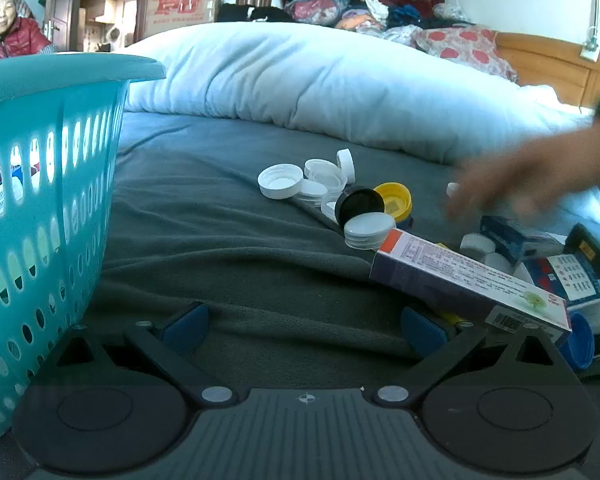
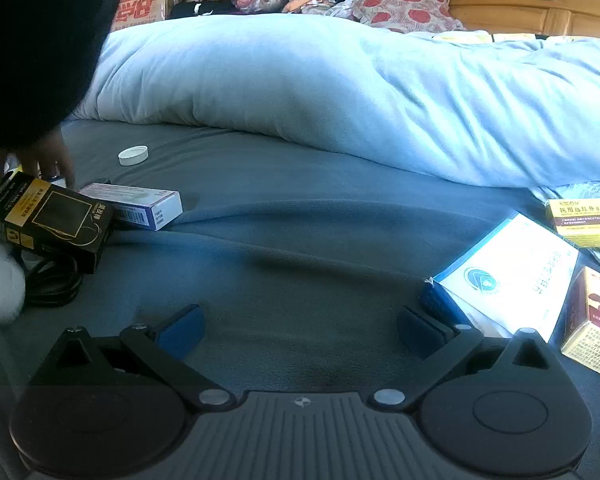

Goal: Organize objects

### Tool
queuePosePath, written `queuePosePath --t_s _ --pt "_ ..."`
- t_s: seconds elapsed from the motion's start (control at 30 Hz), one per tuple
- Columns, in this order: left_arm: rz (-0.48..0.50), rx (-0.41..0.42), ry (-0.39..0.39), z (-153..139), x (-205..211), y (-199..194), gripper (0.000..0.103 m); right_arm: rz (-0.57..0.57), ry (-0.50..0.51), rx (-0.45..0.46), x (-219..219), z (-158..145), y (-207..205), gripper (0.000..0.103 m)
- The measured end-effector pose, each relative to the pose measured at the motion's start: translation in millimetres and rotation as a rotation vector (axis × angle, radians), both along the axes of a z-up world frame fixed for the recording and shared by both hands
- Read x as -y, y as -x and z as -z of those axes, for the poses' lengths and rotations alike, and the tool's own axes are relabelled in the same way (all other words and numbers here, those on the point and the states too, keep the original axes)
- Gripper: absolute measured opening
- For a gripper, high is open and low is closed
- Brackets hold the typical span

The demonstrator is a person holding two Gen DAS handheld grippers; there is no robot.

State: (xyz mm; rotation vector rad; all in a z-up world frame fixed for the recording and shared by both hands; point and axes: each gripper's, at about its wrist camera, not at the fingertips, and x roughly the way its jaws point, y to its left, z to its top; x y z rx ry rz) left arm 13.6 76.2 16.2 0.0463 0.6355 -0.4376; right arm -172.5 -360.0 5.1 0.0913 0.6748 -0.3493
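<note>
My left gripper is open and empty, low over the grey bedsheet. A teal basket stands just to its left. Ahead lie several white caps, a black cap and a yellow cap. A long purple-and-white box lies by the right finger. A bare hand hovers over small boxes at the right. My right gripper is open and empty over the sheet. A black box, the purple-and-white box and one white cap lie to its left.
A light blue duvet is bunched across the bed behind the objects. A white-and-blue box, a yellow box and a red-and-yellow box lie at the right. A black cable lies at the left. A person in red sits far left.
</note>
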Motion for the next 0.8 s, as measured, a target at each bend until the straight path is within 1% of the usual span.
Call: queuePosePath --t_s 0.8 --pt "0.002 0.000 -0.001 0.0 4.2 2.6 0.103 0.000 0.000 0.001 0.9 1.3 -0.1 0.103"
